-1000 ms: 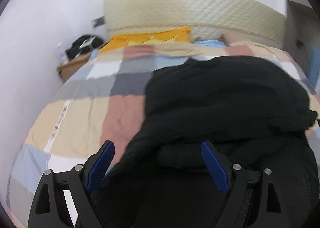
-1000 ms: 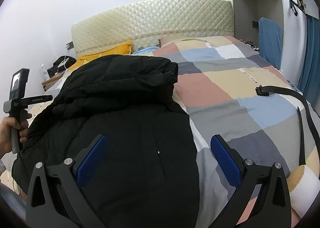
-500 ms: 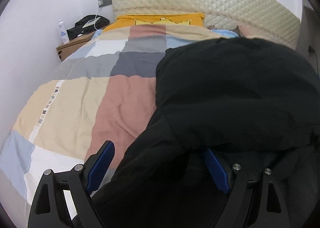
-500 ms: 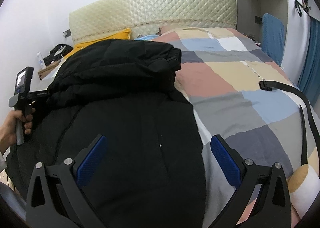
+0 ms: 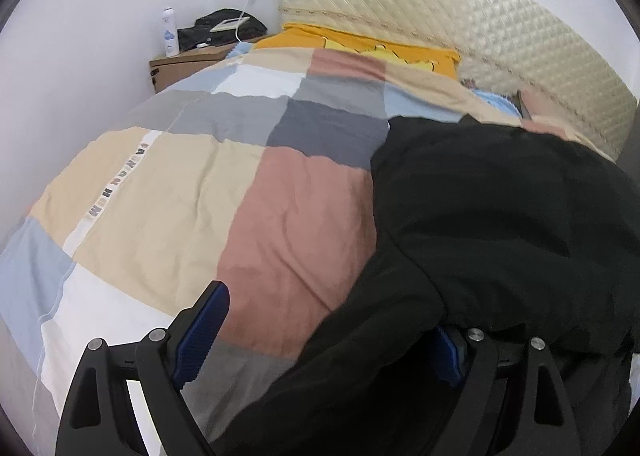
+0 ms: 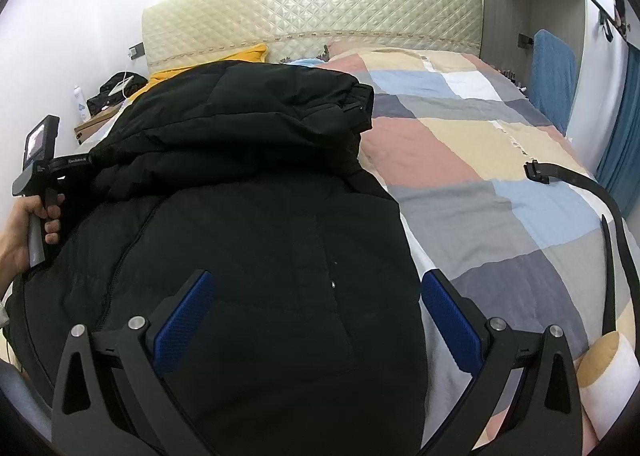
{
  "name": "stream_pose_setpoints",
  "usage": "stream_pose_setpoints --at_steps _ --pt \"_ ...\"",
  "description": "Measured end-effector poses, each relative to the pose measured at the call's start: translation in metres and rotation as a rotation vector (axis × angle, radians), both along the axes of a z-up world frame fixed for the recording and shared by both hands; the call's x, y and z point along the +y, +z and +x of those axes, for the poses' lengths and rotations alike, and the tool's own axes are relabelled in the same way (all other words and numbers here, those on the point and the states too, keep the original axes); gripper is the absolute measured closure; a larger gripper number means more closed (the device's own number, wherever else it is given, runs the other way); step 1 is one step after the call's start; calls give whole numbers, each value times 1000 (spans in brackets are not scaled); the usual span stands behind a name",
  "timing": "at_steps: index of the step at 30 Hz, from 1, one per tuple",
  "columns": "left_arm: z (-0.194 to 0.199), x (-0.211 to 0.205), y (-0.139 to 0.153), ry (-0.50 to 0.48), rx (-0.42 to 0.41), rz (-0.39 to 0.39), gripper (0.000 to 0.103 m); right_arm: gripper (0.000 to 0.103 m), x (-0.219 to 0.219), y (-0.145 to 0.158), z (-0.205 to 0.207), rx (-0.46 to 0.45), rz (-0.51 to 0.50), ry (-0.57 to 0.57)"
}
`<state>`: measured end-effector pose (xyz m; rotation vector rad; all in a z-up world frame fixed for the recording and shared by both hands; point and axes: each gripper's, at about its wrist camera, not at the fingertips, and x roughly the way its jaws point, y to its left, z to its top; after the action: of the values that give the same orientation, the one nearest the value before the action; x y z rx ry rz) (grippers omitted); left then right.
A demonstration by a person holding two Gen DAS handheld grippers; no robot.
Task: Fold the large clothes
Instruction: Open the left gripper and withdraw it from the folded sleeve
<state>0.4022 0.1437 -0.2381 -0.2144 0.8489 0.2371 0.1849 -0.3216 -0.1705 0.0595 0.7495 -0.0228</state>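
The black jacket [image 6: 248, 215] lies on the checked duvet [image 6: 500, 183], long axis toward twelve o'clock. Both tongs are released. The left gripper [image 5: 324, 340] straddles the jacket's edge and is nearer; the right gripper [image 6: 316, 320] hovers over the hem.

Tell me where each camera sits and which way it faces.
Left wrist: on the left gripper, angled down along the black padded coat's edge toward the quilted cream headboard; only its own open fingers show.
Right wrist: on the right gripper, open above the coat, facing the headboard; a hand holding the left gripper shows at left.
Shared: coat, headboard, checked patchwork duvet, yellow pillow, wooden nightstand.
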Motion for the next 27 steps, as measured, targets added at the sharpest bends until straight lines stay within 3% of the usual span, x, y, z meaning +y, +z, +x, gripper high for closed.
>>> stream_pose_setpoints --at_steps 11,15,22,27 --pt "0 40 -18 110 13 -39 13 0 2 -5 5 18 3 16" --pt "-1 44 -21 105 16 -59 13 0 3 -5 5 15 1 17" --pt "-26 23 8 78 -19 -16 14 0 7 1 -1 -14 10 29" --pt "-63 -7 47 10 -110 -21 14 0 9 6 -6 -34 22 40"
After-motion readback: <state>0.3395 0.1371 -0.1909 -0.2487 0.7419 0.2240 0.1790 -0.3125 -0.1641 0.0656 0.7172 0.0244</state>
